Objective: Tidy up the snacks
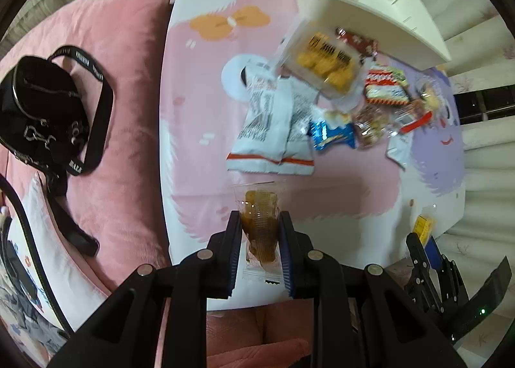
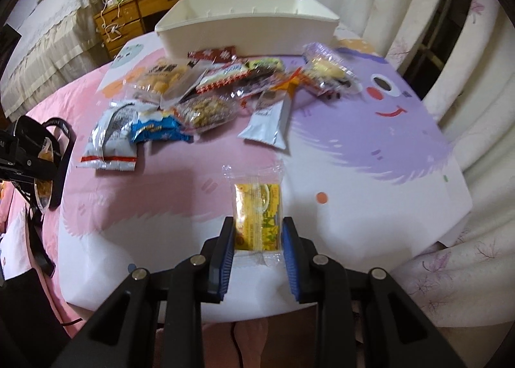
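L fingers pinch clear crinkly brown-snack packet — R fingers glossy yellow one.

the table cover is pink, lilac and white with a cartoon face. the organizer box is cream-white; one held packet is yellow, the other packet clear with brown filling. the bag is black.

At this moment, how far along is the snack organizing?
Barely begun: the white bin shows one snack inside. In hand: the left gripper is shut on a clear-wrapped brown snack, the right gripper on a yellow packet. Left: the pile of packets on the table.
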